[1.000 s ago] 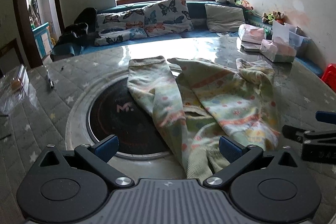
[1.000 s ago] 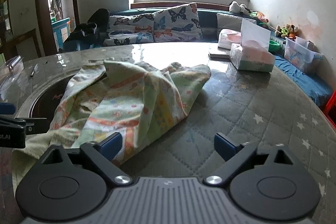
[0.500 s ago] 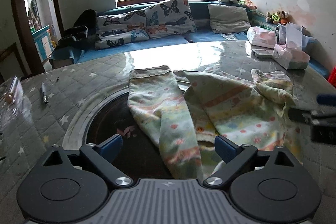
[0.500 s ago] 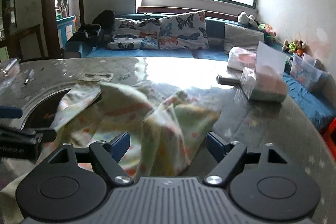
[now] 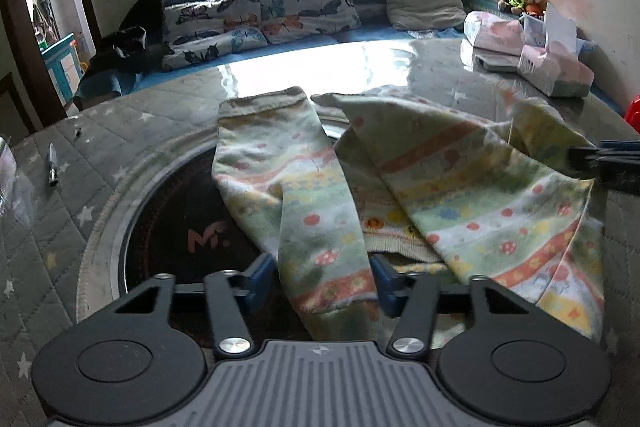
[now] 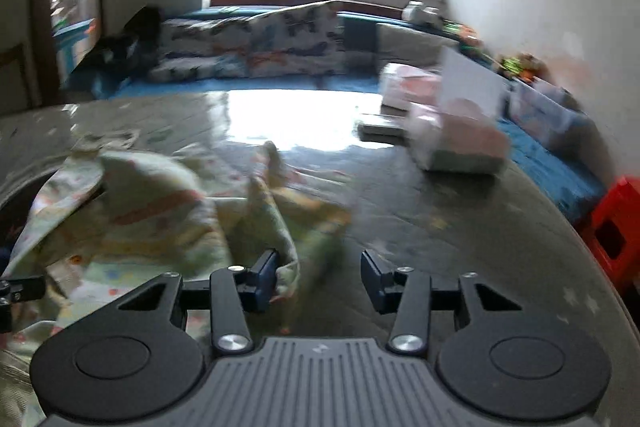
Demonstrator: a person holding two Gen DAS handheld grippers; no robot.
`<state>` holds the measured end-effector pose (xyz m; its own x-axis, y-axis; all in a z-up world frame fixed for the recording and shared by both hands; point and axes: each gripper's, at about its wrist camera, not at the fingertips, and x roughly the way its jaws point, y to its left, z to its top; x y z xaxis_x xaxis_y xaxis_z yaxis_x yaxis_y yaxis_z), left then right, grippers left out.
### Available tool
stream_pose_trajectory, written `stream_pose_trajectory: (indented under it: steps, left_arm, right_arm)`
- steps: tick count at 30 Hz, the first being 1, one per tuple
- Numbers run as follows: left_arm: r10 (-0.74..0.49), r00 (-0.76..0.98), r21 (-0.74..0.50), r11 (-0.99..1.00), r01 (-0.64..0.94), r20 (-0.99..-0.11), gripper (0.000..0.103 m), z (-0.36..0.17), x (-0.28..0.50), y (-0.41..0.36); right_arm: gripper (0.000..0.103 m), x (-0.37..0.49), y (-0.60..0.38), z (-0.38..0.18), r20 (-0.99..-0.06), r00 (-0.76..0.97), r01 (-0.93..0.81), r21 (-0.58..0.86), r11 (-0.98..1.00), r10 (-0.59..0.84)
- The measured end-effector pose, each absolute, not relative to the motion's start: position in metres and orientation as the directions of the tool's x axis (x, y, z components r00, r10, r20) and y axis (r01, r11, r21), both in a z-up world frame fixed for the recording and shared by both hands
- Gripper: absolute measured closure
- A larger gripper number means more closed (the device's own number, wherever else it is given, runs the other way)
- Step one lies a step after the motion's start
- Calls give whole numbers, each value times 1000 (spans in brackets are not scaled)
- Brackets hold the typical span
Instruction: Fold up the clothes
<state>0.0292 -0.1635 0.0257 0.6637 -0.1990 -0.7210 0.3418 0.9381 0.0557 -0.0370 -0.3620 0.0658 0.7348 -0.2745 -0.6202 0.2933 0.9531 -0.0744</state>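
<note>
Left wrist: soft striped knit garment (image 5: 320, 195) between claw (image 5: 322, 285) pads.

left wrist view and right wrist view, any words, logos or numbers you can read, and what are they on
"M" with a dot after it, in pink, on the dark round plate set into the table, seen in the left wrist view.
Tissue packs: print too small to read.
Small star mark on the left gripper body: a sign, not letters.
Right wrist view: blurred, nothing readable.

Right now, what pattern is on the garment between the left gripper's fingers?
Pale green garment with orange, yellow and white stripes and small red dots; clearest in the left wrist view.
</note>
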Motion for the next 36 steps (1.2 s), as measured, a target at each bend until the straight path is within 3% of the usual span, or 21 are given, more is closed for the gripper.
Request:
stream_pose_trajectory:
  steps: [5,10,14,24,25,30,36]
  left_arm:
    - [-189,659,67,937,343,-728,69,23,24,-161]
    - [-185,652,77,933,352,-735,77,22,16,-158]
    - [-192,649,71,932,356,-736,79,22,10,-155]
    - [-208,654,58,931,361,-727,76,29,8,-155]
    - [-211,658,58,930,363,-723,76,31,8,-156]
    - [-195,678,69,937,342,-708,61,35,17,-159]
    - [-185,662,68,939,336,-726,66,26,26,-156]
  right_arm:
    - [58,-65,-386,61,-633,701,400,-32,916,-329]
    - [58,-75,-392,67,-610,710,424,-30,905,-352]
    - [45,-72,-391,77,-577,741,408,-16,913,-342]
    - [46,-22,-391,79,-593,769,315,29,949,-237]
    - [48,-16,-390,77,-601,766,305,26,952,-229]
    - [92,-14,-394,70,-629,756,280,62,958,-180]
    - [101,-50,-406,80,-589,765,349,42,936,-259]
